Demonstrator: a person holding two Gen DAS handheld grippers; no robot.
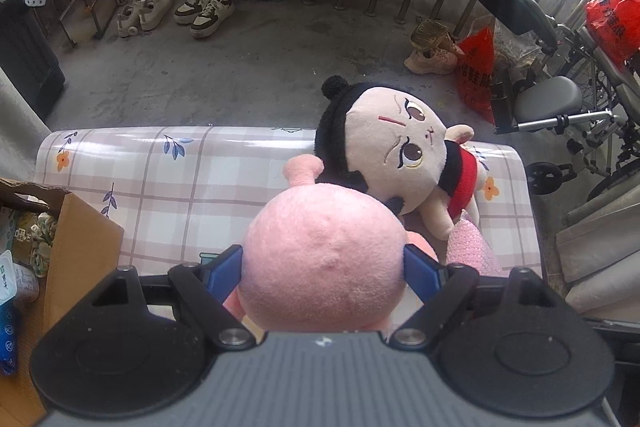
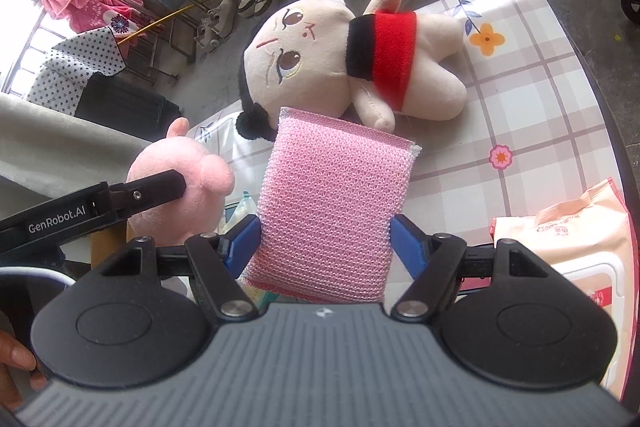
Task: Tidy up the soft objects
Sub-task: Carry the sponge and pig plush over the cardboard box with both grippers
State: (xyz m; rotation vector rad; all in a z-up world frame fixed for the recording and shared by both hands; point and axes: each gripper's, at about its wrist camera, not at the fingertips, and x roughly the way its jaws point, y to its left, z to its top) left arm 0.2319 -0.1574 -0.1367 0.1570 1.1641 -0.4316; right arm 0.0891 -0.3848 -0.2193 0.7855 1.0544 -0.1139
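Left wrist view: the left hand-held gripper (image 1: 323,263) grasps a round pink plush toy (image 1: 324,263), its blue pads pressed against the toy's two sides. The toy hangs over a worktop covered in a glossy plaid cloth with small flowers (image 1: 160,179). Just beyond it, a beige plush doll with black hair and a red band (image 1: 396,155) lies on its side on the worktop, its head next to the pink toy. The corner of a pink mesh scrubbing sponge (image 1: 470,247) shows at the right. An open brown cardboard box (image 1: 80,239) stands at the worktop's left edge, with packets inside.

Right wrist view: the right hand-held gripper (image 2: 325,243) is clenched on the pink mesh scrubbing sponge (image 2: 332,203), which sticks out forward between the blue pads and partly covers the doll's (image 2: 352,63) black hair. The doll lies flat on the plaid worktop (image 2: 540,99). To the left, the left hand-held gripper's black finger (image 2: 160,191) presses into the pink plush toy (image 2: 184,187). A peach-coloured soft packet (image 2: 580,239) rests at the worktop's right edge.
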